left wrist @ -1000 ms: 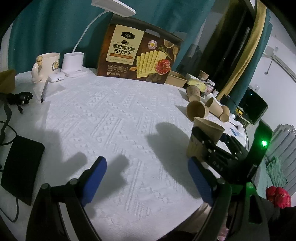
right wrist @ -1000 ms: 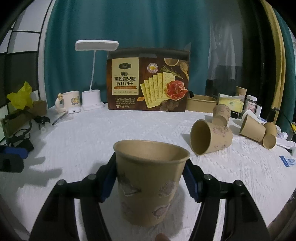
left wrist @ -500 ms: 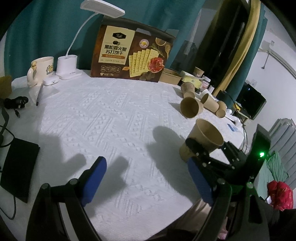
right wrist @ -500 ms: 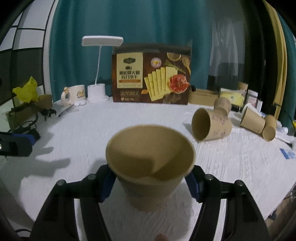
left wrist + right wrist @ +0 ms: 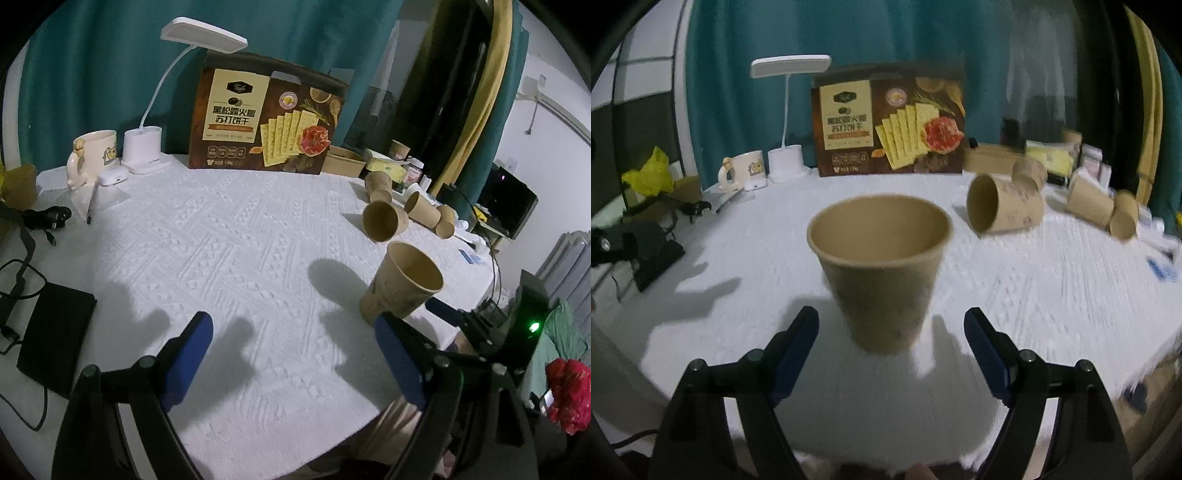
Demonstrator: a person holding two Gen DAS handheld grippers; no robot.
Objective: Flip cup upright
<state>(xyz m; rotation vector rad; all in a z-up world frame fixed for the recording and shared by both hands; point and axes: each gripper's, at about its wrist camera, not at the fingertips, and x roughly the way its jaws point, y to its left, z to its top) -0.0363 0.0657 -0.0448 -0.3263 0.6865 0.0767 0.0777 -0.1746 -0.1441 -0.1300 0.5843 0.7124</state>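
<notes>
A brown paper cup [image 5: 881, 269] stands upright, mouth up, on the white tablecloth [image 5: 1015, 295]. My right gripper [image 5: 891, 334] is just behind it; its jaws have just been opening and now stand wide, clear of the cup's sides. In the left wrist view the same cup [image 5: 400, 284] stands at the right, with the right gripper's blue pad [image 5: 443, 314] beside its base. My left gripper [image 5: 295, 354] hangs open over bare cloth, with nothing between its fingers. Several more paper cups lie on their sides behind, the nearest one [image 5: 1004, 214] with its mouth facing me.
A cracker box [image 5: 888, 122], a white desk lamp [image 5: 786, 114] and a mug [image 5: 744, 171] stand along the back. A black flat device [image 5: 51, 336] and cables lie at the left. Boxes and jars [image 5: 380, 166] crowd the back right. The table's edge runs close below.
The right gripper's jaws let go of the cup and spread apart. The cup now stands free on the cloth, and the right gripper has drawn back a little. The left gripper stays open.
</notes>
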